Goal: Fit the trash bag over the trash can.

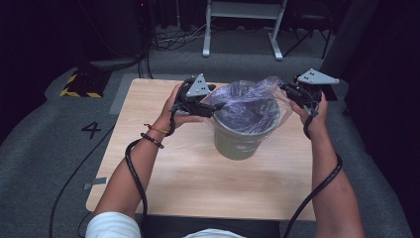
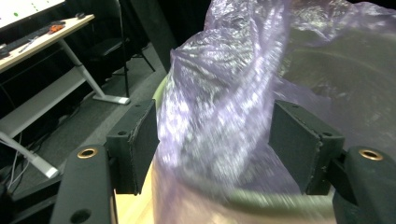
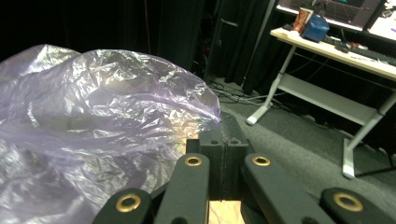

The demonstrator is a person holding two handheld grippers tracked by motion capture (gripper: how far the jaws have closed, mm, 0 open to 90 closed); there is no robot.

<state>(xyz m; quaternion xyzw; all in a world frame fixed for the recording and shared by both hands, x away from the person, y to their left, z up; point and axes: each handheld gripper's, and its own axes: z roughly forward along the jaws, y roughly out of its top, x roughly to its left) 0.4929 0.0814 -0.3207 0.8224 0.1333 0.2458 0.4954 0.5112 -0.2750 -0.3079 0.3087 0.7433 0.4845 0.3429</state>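
Observation:
A grey-green bucket (image 1: 240, 144) stands in the middle of the wooden table (image 1: 188, 183). A thin purple plastic bag (image 1: 247, 99) lines it and puffs up above the rim. My left gripper (image 1: 213, 106) is at the bucket's left rim. In the left gripper view its jaws (image 2: 217, 140) stand open, wide apart, with a fold of the bag (image 2: 219, 93) rising between them over the bucket rim (image 2: 266, 201). My right gripper (image 1: 286, 89) is at the right rim, raised a little. In the right gripper view it (image 3: 225, 133) is shut on a stretched corner of the bag (image 3: 102, 116).
A white desk frame (image 1: 242, 12) stands on the grey carpet beyond the table. A yellow-and-black striped block (image 1: 79, 88) lies at the far left, with a taped number 4 (image 1: 91, 129) on the floor. Cables trail from both grippers off the table's near edge.

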